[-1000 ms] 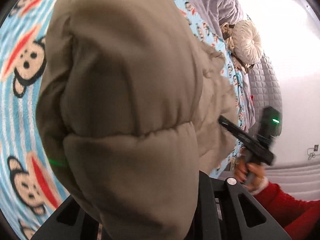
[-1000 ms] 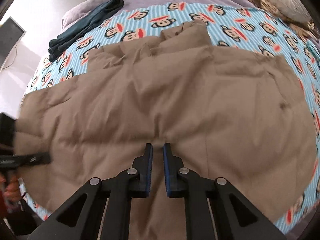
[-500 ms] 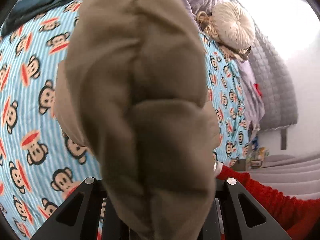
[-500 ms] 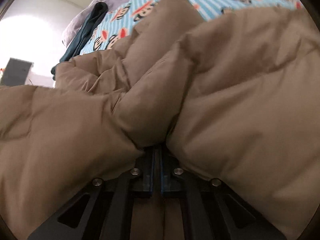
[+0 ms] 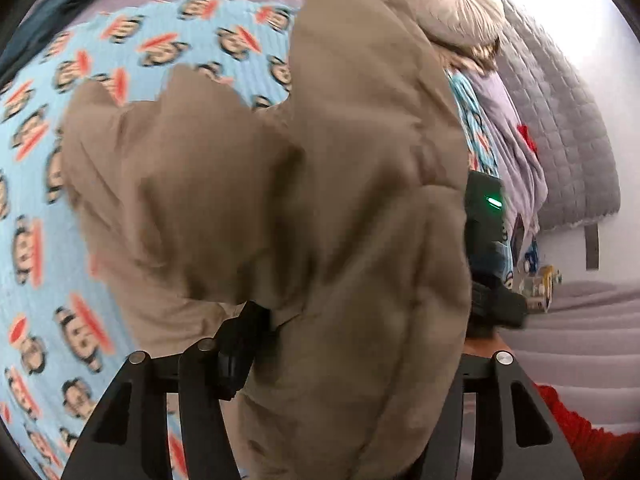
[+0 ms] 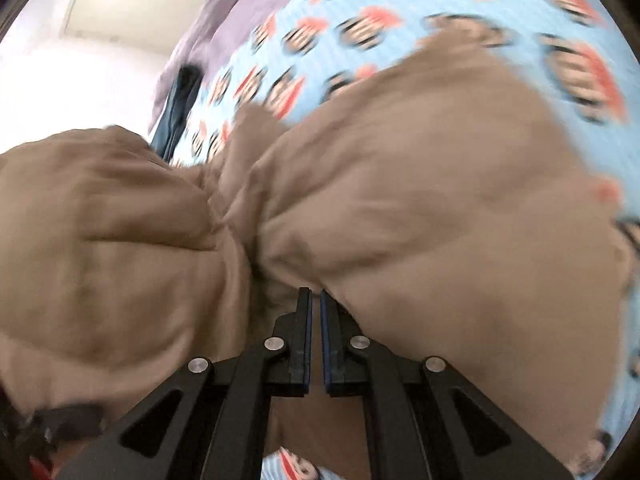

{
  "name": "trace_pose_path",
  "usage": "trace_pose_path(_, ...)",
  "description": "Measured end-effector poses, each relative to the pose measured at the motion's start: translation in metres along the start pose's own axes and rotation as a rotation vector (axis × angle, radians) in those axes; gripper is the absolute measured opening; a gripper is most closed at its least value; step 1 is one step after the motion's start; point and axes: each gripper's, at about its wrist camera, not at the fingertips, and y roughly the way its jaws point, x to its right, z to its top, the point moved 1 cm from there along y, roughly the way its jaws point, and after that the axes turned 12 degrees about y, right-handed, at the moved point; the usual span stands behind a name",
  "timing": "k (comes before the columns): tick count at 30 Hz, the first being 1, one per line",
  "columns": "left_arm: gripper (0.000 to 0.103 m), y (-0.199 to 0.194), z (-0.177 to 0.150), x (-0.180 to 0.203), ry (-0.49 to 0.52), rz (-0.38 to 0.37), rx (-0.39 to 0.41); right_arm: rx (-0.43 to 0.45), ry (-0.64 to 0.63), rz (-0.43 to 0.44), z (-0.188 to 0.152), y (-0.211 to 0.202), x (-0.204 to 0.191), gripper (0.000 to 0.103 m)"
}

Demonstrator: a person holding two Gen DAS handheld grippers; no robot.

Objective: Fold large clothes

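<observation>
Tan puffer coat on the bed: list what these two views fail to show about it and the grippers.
- Left wrist view: the tan puffer coat covers the left gripper; only one of its fingers shows, so contact is unclear as its jaws open.
- Right wrist view: motion blur smears the coat; whether the shut right gripper pinches fabric cannot be told.
- Both views: the coat's hem and sleeves are cut off by frame edges.
- The monkey-print blanket under the coat is hidden.

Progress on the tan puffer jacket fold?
Done: one side of the tan jacket is bunched over itself on the monkey-print sheet.
In hand: right gripper pinches a fold; left gripper jaws opening around the fabric.
Left: flatten, finish folding.
</observation>
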Motion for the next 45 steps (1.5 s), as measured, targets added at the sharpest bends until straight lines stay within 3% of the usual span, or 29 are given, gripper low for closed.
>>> trace_pose_path(2,0.06,0.018,0.012,0.009,0.022,-0.035,-0.008,0.034,0.027,-0.015,-0.003,-0.021,0.021,0.005)
trace_pose_path(4,0.073,0.036,0.022,0.005,0.04,-0.091,-0.001,0.063,0.057,-0.022,-0.006,-0.038,0.04,0.005)
trace_pose_path(7,0.073,0.062,0.041,0.007,0.056,-0.123,-0.011,0.099,0.103,-0.029,-0.008,-0.058,0.063,0.005)
trace_pose_path(9,0.074,0.077,0.04,0.003,0.053,-0.127,-0.009,0.112,0.134,-0.028,-0.014,-0.069,0.075,0.013)
trace_pose_path(10,0.08,0.08,0.047,-0.001,0.051,-0.134,-0.009,0.116,0.144,-0.029,-0.017,-0.074,0.078,0.033)
trace_pose_path(11,0.082,0.084,0.049,0.001,0.047,-0.138,-0.007,0.124,0.151,-0.028,-0.022,-0.081,0.082,0.061)
trace_pose_path(12,0.082,0.087,0.049,0.0,0.044,-0.132,-0.008,0.134,0.151,-0.029,-0.026,-0.086,0.083,0.072)
trace_pose_path(13,0.082,0.094,0.05,-0.003,0.045,-0.12,-0.013,0.152,0.142,-0.029,-0.032,-0.094,0.084,0.076)
trace_pose_path(17,0.082,0.106,0.054,0.003,0.069,-0.074,-0.032,0.174,0.05,0.0,-0.059,-0.124,0.077,0.076)
trace_pose_path(23,0.082,0.104,0.06,0.01,0.108,-0.03,-0.049,0.114,-0.116,0.113,-0.093,-0.134,0.036,0.076)
trace_pose_path(25,0.082,0.098,0.06,0.015,0.128,-0.013,-0.05,0.126,-0.143,0.115,-0.095,-0.128,0.023,0.076)
trace_pose_path(27,0.082,0.082,0.06,0.018,0.144,-0.004,-0.015,0.153,-0.129,0.06,-0.087,-0.115,0.014,0.073)
trace_pose_path(28,0.082,0.07,0.059,0.019,0.152,0.006,0.02,0.162,-0.117,0.039,-0.087,-0.113,0.016,0.053)
trace_pose_path(29,0.082,0.057,0.058,0.018,0.159,0.025,0.057,0.169,-0.095,0.028,-0.082,-0.109,0.017,0.018)
trace_pose_path(30,0.082,0.041,0.057,0.014,0.167,0.06,0.105,0.18,-0.078,0.007,-0.082,-0.109,0.019,0.013)
trace_pose_path(33,0.082,0.009,0.053,-0.008,0.163,0.191,0.2,0.221,-0.027,-0.084,-0.082,-0.113,0.04,0.012)
trace_pose_path(37,0.082,0.016,0.049,-0.054,0.144,0.417,0.162,0.188,0.069,-0.139,-0.081,-0.103,0.079,0.012)
trace_pose_path(41,0.082,0.037,0.053,-0.067,0.116,0.428,0.139,0.152,0.158,-0.112,-0.08,-0.088,0.111,0.013)
trace_pose_path(45,0.083,0.072,0.066,-0.053,0.17,0.483,0.127,0.149,0.181,-0.12,-0.073,-0.078,0.128,0.015)
